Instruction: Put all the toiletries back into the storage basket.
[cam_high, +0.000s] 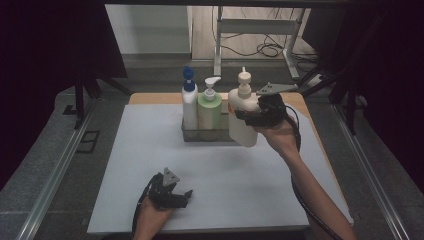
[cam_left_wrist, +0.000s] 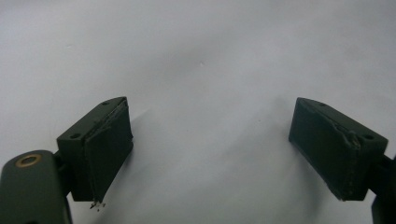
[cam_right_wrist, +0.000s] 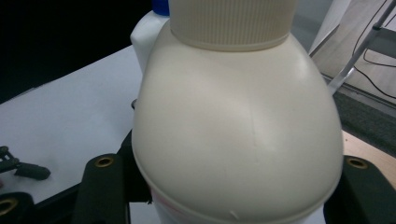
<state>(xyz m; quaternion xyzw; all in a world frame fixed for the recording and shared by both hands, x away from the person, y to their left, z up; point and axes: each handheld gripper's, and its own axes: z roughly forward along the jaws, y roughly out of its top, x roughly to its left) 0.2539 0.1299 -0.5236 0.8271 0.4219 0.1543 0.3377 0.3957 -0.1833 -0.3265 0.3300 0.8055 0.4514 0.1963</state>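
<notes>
- Holding the cream pump bottle (cam_high: 243, 117) in our right gripper (cam_high: 250, 116), we have it off the surface, tilted slightly, at about 1 o'clock from the middle of the white surface (cam_high: 150, 165).
- In the right gripper view the bottle's rounded shoulder (cam_right_wrist: 238, 135) sits between the two black jaws, which press its sides at 9 and 3 o'clock.
- Just at 9 o'clock of the held bottle stands a clear tray (cam_high: 202, 134) with a green pump bottle (cam_high: 209, 110) and a white bottle with a blue cap (cam_high: 189, 102), both upright and side by side.
- Our left gripper (cam_high: 186, 196) rests low at 6 o'clock of the surface, well apart from the bottles.
- In the left gripper view its jaws stand wide, with bare white surface (cam_left_wrist: 205, 70) between them.
</notes>
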